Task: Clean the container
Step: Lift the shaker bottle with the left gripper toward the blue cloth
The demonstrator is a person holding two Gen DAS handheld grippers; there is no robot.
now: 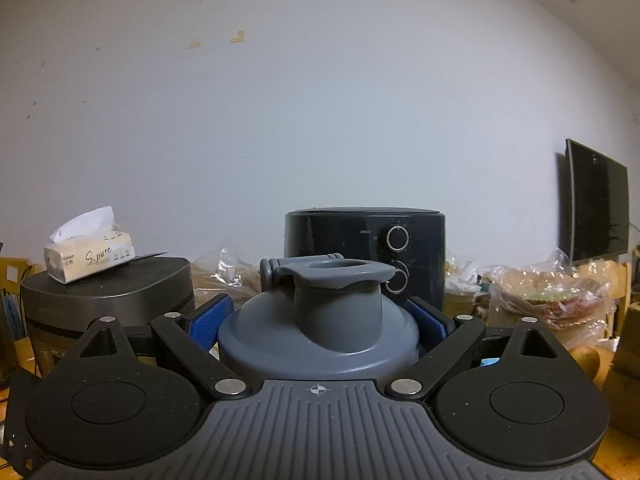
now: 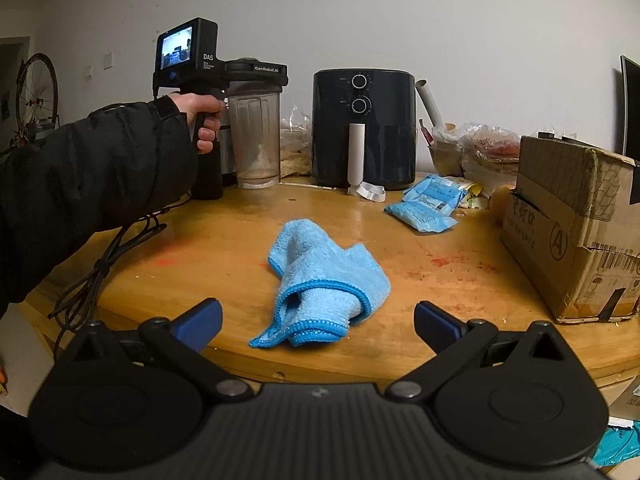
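While fingers (image 1: 208,326) clamp domed lid (image 1: 320,332), cloth (image 2: 324,284) lies crumpled.

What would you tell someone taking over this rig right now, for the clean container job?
Left gripper: shut on the container's grey lid, blue fingers on either side.
Right gripper: open, holds nothing, low over the near table edge, aimed at the blue cloth.
Container: clear, upright at the back of the wooden table, left of the black air fryer, whitish residue at the bottom.
Done: container secured. Left: pick up the cloth, open the lid, wipe inside.
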